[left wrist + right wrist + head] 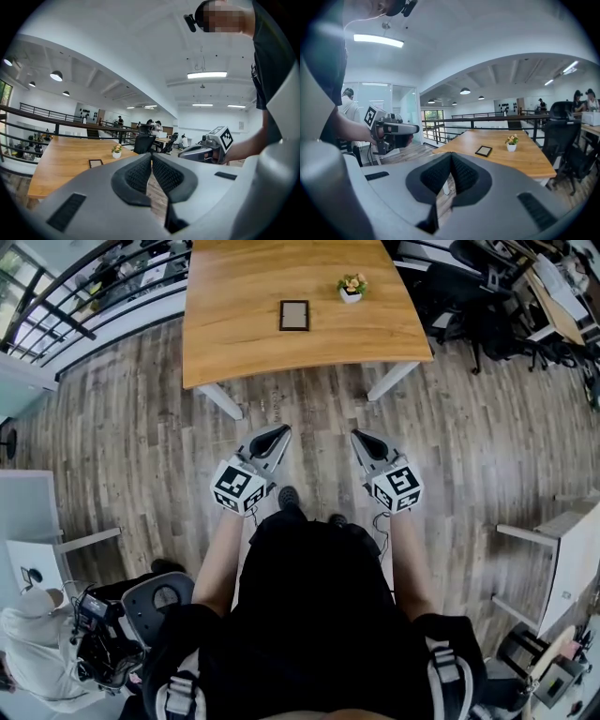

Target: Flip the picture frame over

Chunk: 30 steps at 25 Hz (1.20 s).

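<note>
A small dark picture frame [294, 315] lies flat on the wooden table [234, 343], also seen as the frame [95, 163] and the frame [483, 151] in the two gripper views. Both grippers hang over the floor, well short of the table. My left gripper [281, 432] is shut and holds nothing; its tips [151, 157] meet. My right gripper [357, 436] is shut too, with nothing between its pads [451, 158]. Each gripper shows in the other's view: the right gripper [206, 151] and the left gripper [393, 130].
A small white pot of flowers [352, 288] stands on the table right of the frame. White table legs [220, 401] reach the wood floor ahead of me. Black office chairs [487, 320] and desks stand at the right, a railing [84, 296] at the left, a seated person [37, 643] at lower left.
</note>
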### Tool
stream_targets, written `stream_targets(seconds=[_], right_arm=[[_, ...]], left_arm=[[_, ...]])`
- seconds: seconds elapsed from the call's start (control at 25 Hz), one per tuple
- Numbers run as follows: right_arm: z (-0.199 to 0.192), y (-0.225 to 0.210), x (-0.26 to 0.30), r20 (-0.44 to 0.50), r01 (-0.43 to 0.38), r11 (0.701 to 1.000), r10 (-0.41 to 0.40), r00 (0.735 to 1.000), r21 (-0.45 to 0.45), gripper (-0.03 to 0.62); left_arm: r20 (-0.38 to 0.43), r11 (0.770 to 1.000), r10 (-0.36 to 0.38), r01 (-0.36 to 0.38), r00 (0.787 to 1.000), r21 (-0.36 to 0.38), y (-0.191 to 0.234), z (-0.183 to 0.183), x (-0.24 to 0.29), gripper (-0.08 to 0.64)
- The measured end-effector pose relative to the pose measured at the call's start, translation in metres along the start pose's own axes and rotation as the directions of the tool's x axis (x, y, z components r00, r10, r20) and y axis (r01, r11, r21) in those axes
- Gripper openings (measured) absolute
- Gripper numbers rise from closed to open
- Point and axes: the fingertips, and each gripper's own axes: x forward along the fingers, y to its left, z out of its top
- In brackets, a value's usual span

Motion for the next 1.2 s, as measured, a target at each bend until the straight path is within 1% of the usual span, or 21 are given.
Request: stream_targets(seconds=[0.24, 0.4, 0.6, 0.76, 0.92, 1.08, 1.2], right_arm=[[0.006, -0.001, 0.026, -0.004, 0.017, 1.0, -0.017, 1.0, 0.007, 0.008], [0.006, -0.001, 0.045, -0.012, 0.02, 1.0, -0.02, 1.0, 0.002, 0.008], [0.008, 0.01, 0.062, -0.016, 0.028, 1.0, -0.028, 0.999, 0.007, 0.008], [0.002, 0.02, 0.069, -0.019, 0.037, 0.999, -0.036, 0.999, 0.016, 0.008], [0.005, 0.02, 0.071, -0.019, 0.043, 0.999, -0.042, 0.999, 0.027, 0.008], [0.0, 0.013, 0.07, -0.039, 0.073, 0.997, -0.072, 0.997, 0.026, 0.008], [0.001, 0.005, 0.074, -0.033, 0.078, 0.997, -0.077, 0.996, 0.025, 0.008]], left_arm=[[-0.001, 1.0, -0.018, 0.018, 1.0, -0.002, 0.027, 0.001, 0.001, 0.026], [-0.004, 1.0, -0.017, 0.017, 1.0, -0.006, 0.047, 0.001, -0.003, 0.026], [-0.009, 1.0, -0.015, 0.015, 1.0, -0.012, 0.066, -0.001, -0.018, 0.026], [-0.024, 1.0, -0.025, 0.025, 0.999, -0.015, 0.074, -0.005, -0.028, 0.026], [-0.032, 0.999, -0.031, 0.031, 0.999, -0.014, 0.079, -0.005, -0.025, 0.026], [-0.036, 0.999, -0.047, 0.047, 0.998, -0.014, 0.079, -0.006, -0.022, 0.026], [-0.032, 0.999, -0.036, 0.036, 0.999, -0.018, 0.087, -0.006, -0.022, 0.026]])
